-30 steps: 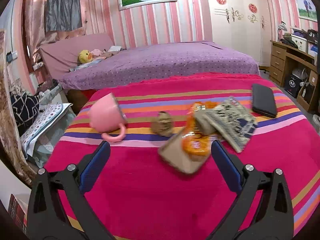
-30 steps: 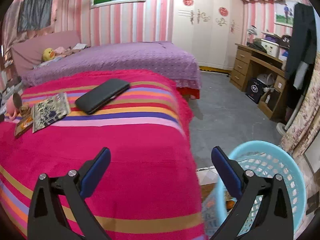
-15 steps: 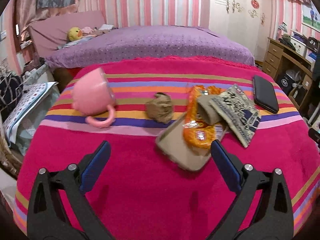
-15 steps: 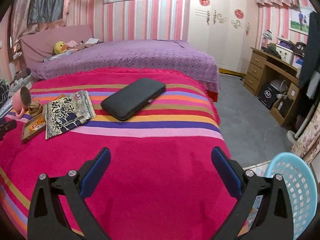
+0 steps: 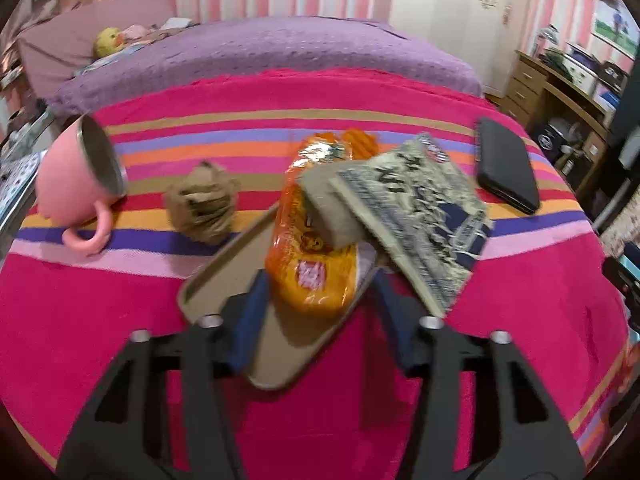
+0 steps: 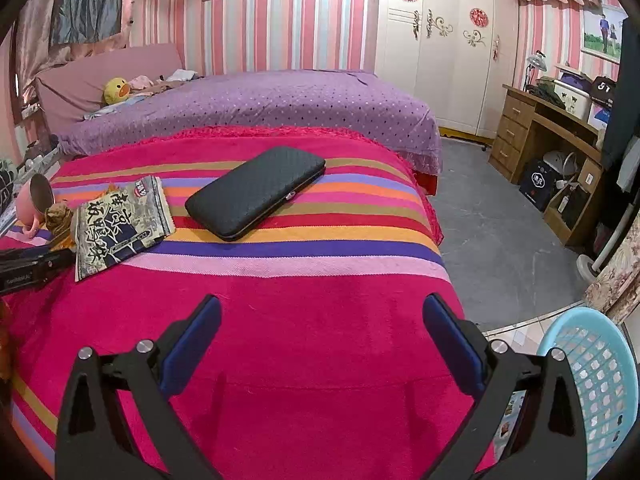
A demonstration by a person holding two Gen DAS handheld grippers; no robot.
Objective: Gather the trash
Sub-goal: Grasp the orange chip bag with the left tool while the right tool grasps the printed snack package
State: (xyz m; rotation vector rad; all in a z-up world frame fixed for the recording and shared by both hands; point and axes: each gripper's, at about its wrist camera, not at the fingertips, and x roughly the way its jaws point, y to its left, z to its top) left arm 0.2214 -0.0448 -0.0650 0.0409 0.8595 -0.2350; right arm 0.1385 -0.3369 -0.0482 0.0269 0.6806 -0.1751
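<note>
An orange snack wrapper (image 5: 312, 248) lies across a tan tray (image 5: 256, 320) on the striped blanket. My left gripper (image 5: 320, 304) is partly closed, its jaws on either side of the wrapper's near end; I cannot tell if they grip it. A grey-and-blue printed snack bag (image 5: 424, 216) leans on the wrapper; it also shows in the right wrist view (image 6: 120, 224). A crumpled brown paper ball (image 5: 200, 208) lies left of the tray. My right gripper (image 6: 320, 344) is open and empty over the blanket. A light blue trash basket (image 6: 596, 392) stands on the floor at the lower right.
A pink mug (image 5: 76, 184) lies tipped at the left. A black case (image 6: 256, 192) lies on the blanket beyond the bag. A purple bed (image 6: 260, 100) is behind, and a wooden desk (image 6: 552, 152) stands at the right wall.
My left gripper has moved forward to the tray and its jaws have narrowed around the orange wrapper. My right gripper has shifted slightly and stays open.
</note>
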